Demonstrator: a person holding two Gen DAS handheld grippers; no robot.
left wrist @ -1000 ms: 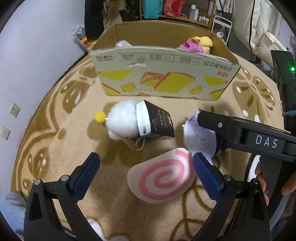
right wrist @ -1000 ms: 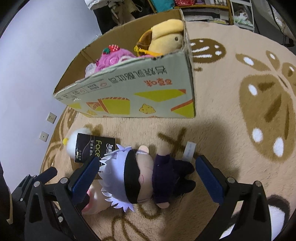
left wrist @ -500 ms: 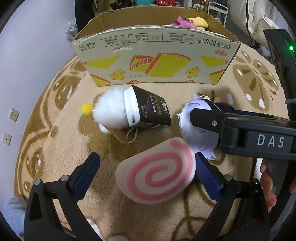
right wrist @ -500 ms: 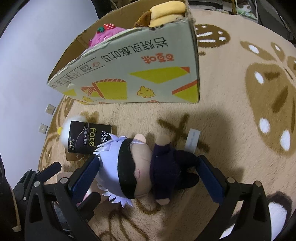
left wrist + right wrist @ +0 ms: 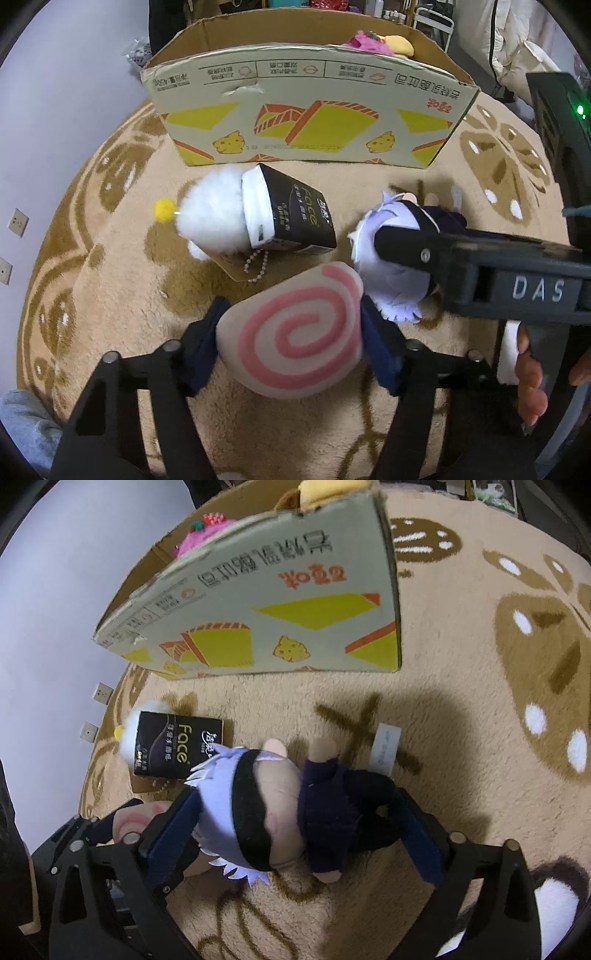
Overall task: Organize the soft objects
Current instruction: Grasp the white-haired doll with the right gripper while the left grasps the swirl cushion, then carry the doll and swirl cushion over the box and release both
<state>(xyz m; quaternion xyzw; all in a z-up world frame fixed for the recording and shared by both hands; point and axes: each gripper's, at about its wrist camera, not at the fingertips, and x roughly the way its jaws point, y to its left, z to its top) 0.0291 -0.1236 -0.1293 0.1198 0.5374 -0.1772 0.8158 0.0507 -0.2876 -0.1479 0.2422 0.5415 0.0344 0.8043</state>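
Now that the left gripper (image 5: 290,341) has just been closing, its blue pads (image 5: 376,347) press both flanks of the pink-swirl cushion (image 5: 291,332), so that grab looks made; a second back the jaws stood wide with the cushion loose between them. In the right wrist view, the right gripper (image 5: 295,825) has pulled in too: pads touching the doll (image 5: 280,812) at its white hair on one side and dark-clothed body on the other, pinching it lengthwise. Both toys lie low on the rug (image 5: 122,280), touching each other, doll at about 2 o'clock from the cushion.

Further out, at 11 o'clock from the cushion, a white fluffy plush (image 5: 212,218) with the black tissue pack (image 5: 295,218) lying against it, not gripped.

Beyond, at 12 o'clock, the cardboard box (image 5: 306,122) stands open with a pink and a yellow toy (image 5: 397,42) already inside.

Judgement: two pickups secured at once; next is lifting over the near wall. Grip on the doll's hair may slip.
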